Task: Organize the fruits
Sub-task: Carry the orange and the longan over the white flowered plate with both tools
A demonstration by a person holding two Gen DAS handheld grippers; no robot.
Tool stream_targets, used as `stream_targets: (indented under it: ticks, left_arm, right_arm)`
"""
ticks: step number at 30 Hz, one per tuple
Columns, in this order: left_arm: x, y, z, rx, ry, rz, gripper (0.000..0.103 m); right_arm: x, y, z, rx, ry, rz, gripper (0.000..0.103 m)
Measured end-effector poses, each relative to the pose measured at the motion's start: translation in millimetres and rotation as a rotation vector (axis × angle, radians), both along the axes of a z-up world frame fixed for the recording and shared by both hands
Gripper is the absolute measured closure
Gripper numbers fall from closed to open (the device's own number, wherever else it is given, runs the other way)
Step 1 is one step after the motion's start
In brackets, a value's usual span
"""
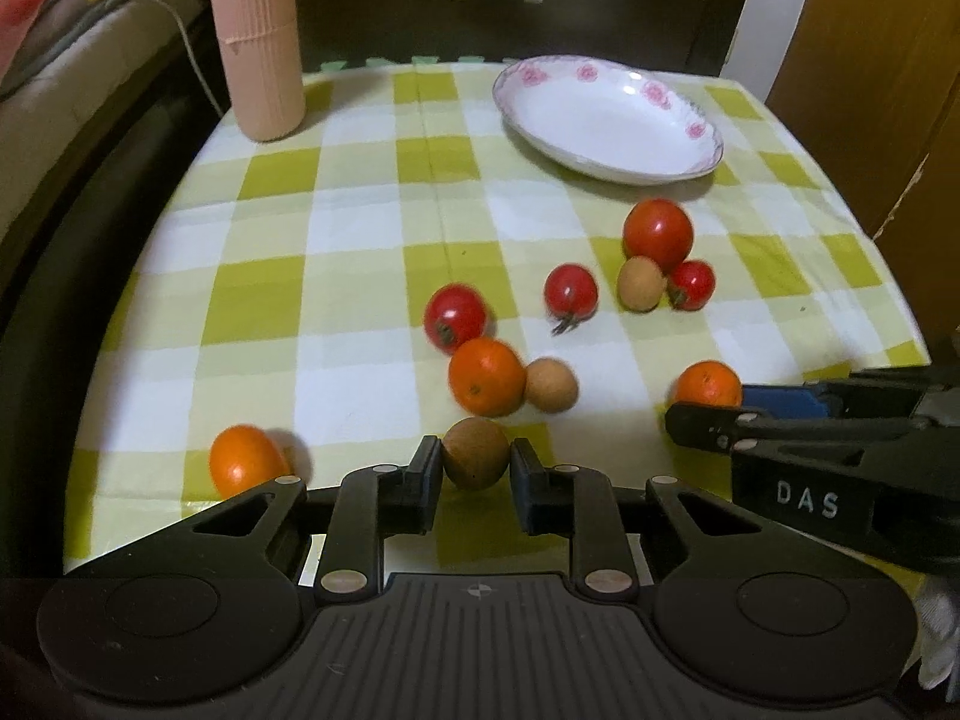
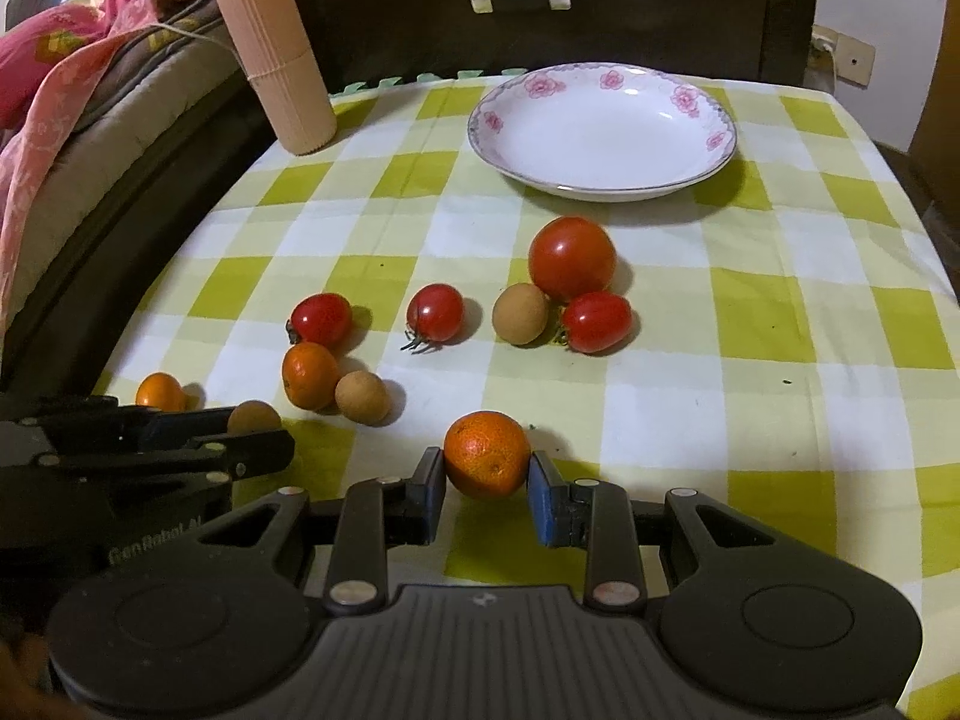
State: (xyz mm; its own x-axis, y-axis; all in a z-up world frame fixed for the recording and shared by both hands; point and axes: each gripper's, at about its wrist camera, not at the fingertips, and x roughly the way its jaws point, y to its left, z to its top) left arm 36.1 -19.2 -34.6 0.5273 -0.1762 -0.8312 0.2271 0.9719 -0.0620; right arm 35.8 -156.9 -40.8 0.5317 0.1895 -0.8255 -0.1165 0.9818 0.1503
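Barely begun: the plate (image 2: 602,133) beyond both sets of fingers holds nothing. Left gripper (image 1: 476,465) pinches a brown fruit (image 1: 475,461); right gripper (image 2: 487,468) brackets an orange (image 2: 487,461) on the counter (image 2: 750,360), contact unclear. Other fruits lie scattered between.

Likely home bedroom: bedding (image 2: 72,78) beside checked tablecloth (image 2: 750,324), dark drawer (image 2: 522,0).

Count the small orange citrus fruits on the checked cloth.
3. One sits between the right gripper's fingers; one touches a brown fruit mid-cloth; one lies at the near-left edge, behind the left gripper. None looks hidden.
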Motion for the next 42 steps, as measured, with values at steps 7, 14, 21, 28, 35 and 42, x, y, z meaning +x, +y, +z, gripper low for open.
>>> stream_targets:
  ticks: [7,14,21,28,35,42]
  left_arm:
    - [13.8,-9.7,10.3,-0.046,-0.030,-0.022,0.071]
    - [26.8,-19.2,15.8,-0.085,-0.048,-0.045,0.071]
    - [39.4,-26.2,18.8,-0.108,-0.056,-0.058,0.071]
    - [57.9,-33.6,26.5,-0.129,-0.076,-0.065,0.071]
    - [77.5,-45.2,29.8,-0.135,-0.092,-0.079,0.074]
    - [87.8,-42.3,25.9,-0.126,-0.079,-0.074,0.070]
  right_arm:
    - [2.7,-9.2,7.6,0.007,-0.027,-0.032,0.074]
    - [9.1,-19.1,13.4,0.018,-0.047,-0.072,0.074]
    - [21.9,-23.1,21.9,0.026,-0.071,-0.093,0.074]
    - [39.4,-30.0,26.0,0.026,-0.087,-0.112,0.074]
    - [60.4,-39.7,28.8,0.027,-0.100,-0.131,0.074]
    - [73.1,-50.1,29.8,0.039,-0.105,-0.154,0.074]
